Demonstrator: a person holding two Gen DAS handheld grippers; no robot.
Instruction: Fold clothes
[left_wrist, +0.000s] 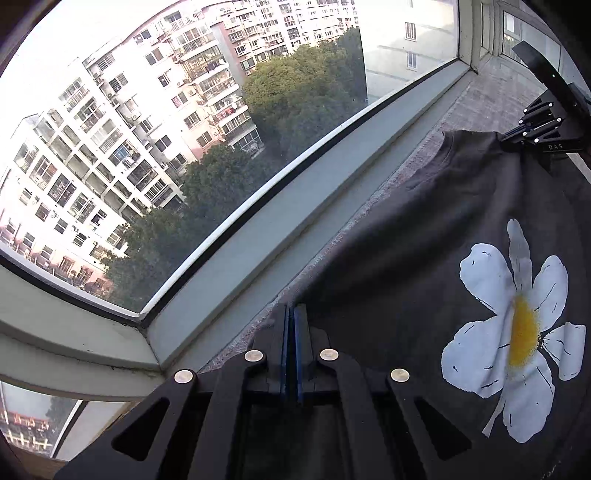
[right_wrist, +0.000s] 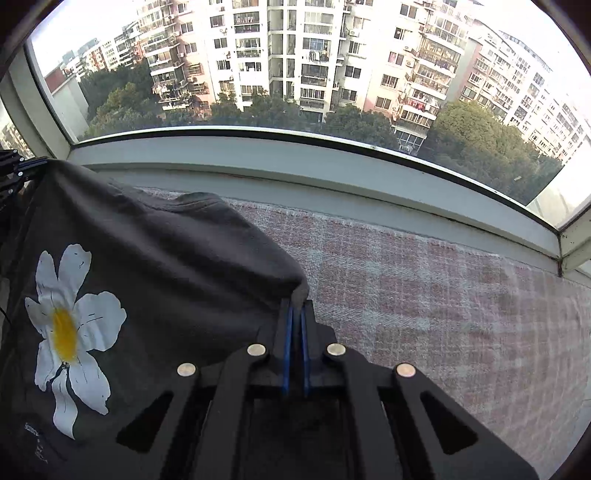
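While left hand-held gripper (left_wrist: 293, 314) pinches shirt edge at lower centre, right hand-held gripper (right_wrist: 297, 306) clamps bunched corner. Dark daisy T-shirt (right_wrist: 155, 254) hangs stretched between them over checked cloth (right_wrist: 424, 295) by window. Judgement: keep tension even, lower level to avoid creases.

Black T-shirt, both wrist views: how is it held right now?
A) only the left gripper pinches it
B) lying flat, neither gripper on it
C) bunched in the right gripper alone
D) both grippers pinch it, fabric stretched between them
D: the left gripper and the right gripper are each shut on an edge of the black T-shirt, whose daisy print hangs spread out between them above the plaid cloth.
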